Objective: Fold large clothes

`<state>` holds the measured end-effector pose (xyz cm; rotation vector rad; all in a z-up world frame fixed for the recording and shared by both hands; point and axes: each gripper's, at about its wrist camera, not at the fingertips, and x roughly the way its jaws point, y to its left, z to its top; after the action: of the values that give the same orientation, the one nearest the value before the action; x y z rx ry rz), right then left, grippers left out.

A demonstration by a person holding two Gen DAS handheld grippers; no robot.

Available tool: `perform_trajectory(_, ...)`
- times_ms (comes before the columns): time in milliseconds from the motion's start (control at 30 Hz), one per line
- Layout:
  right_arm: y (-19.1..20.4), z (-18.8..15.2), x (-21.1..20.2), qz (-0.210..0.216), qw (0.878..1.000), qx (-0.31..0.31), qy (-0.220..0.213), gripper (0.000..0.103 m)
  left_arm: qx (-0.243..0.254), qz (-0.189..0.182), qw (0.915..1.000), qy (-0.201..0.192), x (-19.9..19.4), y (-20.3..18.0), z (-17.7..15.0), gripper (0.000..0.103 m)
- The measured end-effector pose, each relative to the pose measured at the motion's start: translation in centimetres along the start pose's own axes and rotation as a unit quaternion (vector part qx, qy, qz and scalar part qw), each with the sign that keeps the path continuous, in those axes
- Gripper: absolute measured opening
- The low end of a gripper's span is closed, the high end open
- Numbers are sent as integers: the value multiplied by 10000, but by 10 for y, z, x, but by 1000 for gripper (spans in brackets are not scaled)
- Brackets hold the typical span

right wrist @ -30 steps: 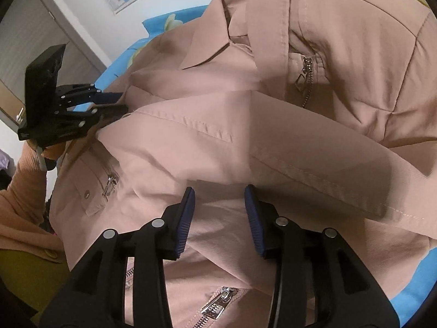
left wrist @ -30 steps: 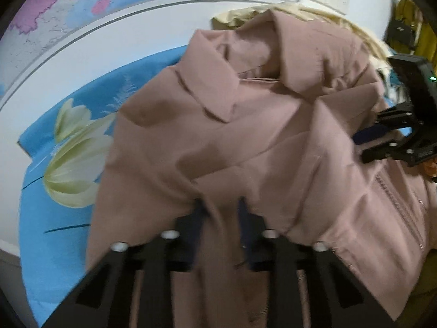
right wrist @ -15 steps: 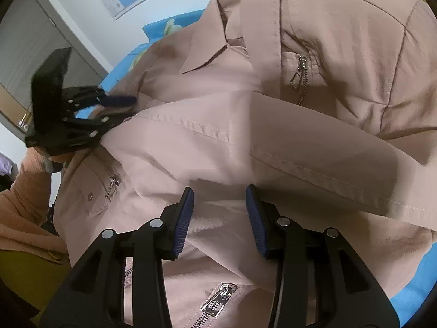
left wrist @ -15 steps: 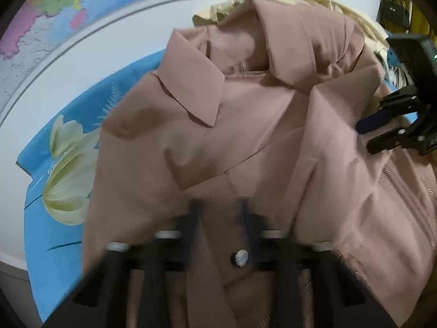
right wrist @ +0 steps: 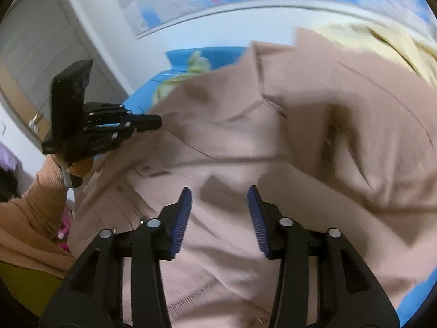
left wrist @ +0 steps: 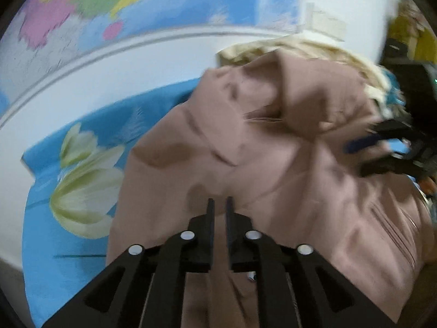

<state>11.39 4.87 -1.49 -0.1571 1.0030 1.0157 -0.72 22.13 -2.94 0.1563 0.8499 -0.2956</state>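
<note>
The dusty-pink jacket [left wrist: 286, 169] lies crumpled on the blue floral bedsheet [left wrist: 68, 218], collar toward the far wall, a cream garment [left wrist: 314, 49] just beyond it. The left gripper [left wrist: 219, 205] has its fingers nearly pressed together over the near fabric; whether cloth sits between them cannot be told through the blur. The right gripper [right wrist: 220, 199] hovers over the front panel with fingers spread, holding nothing. To fold well, pinch both near edges firmly, pull the panel taut, and flatten wrinkles before turning it over.
</note>
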Motion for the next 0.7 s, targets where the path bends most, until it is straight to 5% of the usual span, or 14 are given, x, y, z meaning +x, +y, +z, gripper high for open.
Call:
perform_trajectory(67,10,8,7,23,9998,-182,-1,51,255,-50,9997,50,4,-10,0,32)
perform_trajectory(200,18,14,32,-133,9986,-445,270,56,420,41,9965,728,34,-16,-8,42)
perform_trajectory(267,15,10,42,-249,9976,-476,427,56,408,150,9951,892,44,-14,-12,32)
perform_trajectory(300,12,6,46,-354,9971,-459,491,56,368,323,9946,914,48,-11,-13,10)
perform_trajectory(333,11,4,48,-353,9971,-430,521,56,336,490,9941,904,49,-8,-12,0)
perform_trajectory(433,7,-1,36,-206,9985,-319,394,56,121,768,9953,571,41,5,-6,0)
perform_trajectory(567,19,-2,22,-107,9985,-512,161,62,-88,659,9972,338,32,13,3,0)
perform_trajectory(633,26,0,23,-231,9973,-668,216,62,-103,352,9988,312,28,14,5,2)
perform_trajectory(700,32,4,27,-240,9963,-789,251,62,-49,-71,9995,303,21,13,3,19)
